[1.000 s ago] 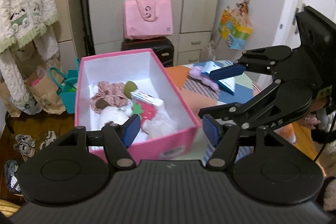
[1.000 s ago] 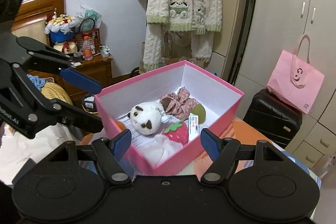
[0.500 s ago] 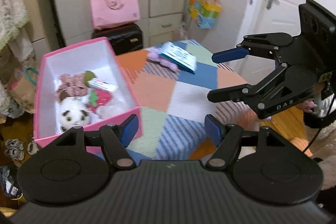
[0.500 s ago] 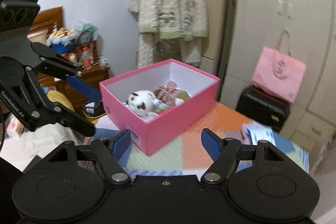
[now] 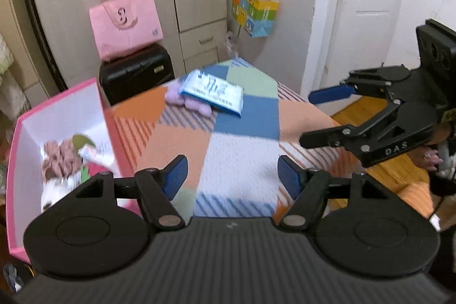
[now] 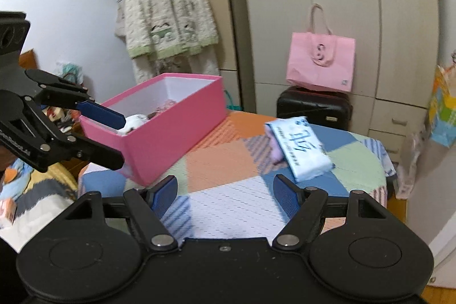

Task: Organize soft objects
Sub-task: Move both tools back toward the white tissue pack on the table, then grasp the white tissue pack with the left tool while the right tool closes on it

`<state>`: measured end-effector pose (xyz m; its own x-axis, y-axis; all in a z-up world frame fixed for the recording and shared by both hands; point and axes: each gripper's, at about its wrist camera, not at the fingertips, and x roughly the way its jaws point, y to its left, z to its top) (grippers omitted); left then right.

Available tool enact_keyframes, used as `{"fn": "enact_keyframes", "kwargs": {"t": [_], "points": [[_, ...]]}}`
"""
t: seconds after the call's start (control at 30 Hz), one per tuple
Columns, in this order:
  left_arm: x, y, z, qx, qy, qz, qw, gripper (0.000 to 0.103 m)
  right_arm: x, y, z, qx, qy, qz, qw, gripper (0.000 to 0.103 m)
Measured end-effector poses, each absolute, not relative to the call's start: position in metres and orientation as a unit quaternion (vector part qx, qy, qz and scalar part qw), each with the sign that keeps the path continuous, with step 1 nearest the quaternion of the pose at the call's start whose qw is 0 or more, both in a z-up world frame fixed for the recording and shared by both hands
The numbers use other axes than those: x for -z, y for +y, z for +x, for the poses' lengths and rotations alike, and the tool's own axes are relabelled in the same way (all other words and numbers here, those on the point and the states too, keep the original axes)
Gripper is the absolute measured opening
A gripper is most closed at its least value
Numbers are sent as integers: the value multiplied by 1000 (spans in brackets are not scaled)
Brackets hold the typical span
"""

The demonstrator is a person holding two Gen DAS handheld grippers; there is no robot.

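Note:
A pink box (image 5: 108, 116) (image 6: 176, 133) stands at the left of the patchwork table and holds a white plush (image 5: 54, 190), a pink frilly cloth (image 5: 61, 158) and other soft items. A blue-white tissue pack (image 5: 212, 91) (image 6: 299, 147) lies at the table's far side, partly on a lilac soft item (image 5: 189, 103) (image 6: 275, 153). My left gripper (image 5: 232, 175) is open and empty above the table near the box. My right gripper (image 6: 225, 191) is open and empty over the table; it also shows in the left wrist view (image 5: 313, 118).
The patchwork table cover (image 5: 239, 161) spans the middle. Behind stand a black suitcase (image 5: 136, 73) with a pink bag (image 5: 125, 22), wardrobes, a colourful hanging bag (image 5: 255, 9) and a white door (image 5: 367, 4). A fluffy robe (image 6: 168, 16) hangs at the back.
Both grippers have swung right, away from the box toward the tissue pack side of the table. Both stay open and empty.

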<state>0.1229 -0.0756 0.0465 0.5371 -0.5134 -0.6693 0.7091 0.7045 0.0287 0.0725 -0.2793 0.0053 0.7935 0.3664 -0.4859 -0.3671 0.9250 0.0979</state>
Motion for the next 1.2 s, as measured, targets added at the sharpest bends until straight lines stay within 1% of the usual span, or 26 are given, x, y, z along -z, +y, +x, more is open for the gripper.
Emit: {"fn": "enact_keyframes", "kwargs": {"t": [0.23,0.33,0.47,0.63,0.7,0.83,0.9,0.97,1.17,1.2], "points": [[-28,-108,161,358,319,120,869,68,17,-304,95,-181,237,9,955,78],[-12,-119,180,345,331,92,874,67,26,-310,109,-173,230,8,958,78],[5,-128,200,328,317,75,886,67,40,-314,135,-173,236,5,956,78],[22,-138,231,308,325,31,894,67,52,-312,161,-145,259,-8,955,79],[28,-143,241,299,319,27,899,67,55,-312,169,-141,264,-10,954,81],[36,-150,263,282,302,10,910,67,63,-314,186,-139,272,-10,952,82],[40,-155,274,266,298,5,917,67,68,-316,196,-134,279,-2,951,82],[46,-164,289,244,305,21,920,65,74,-319,207,-131,285,16,949,82],[53,-176,313,231,279,12,932,65,82,-326,227,-114,296,71,946,82],[53,-177,316,232,277,5,932,63,83,-327,230,-116,297,78,945,82]]}}
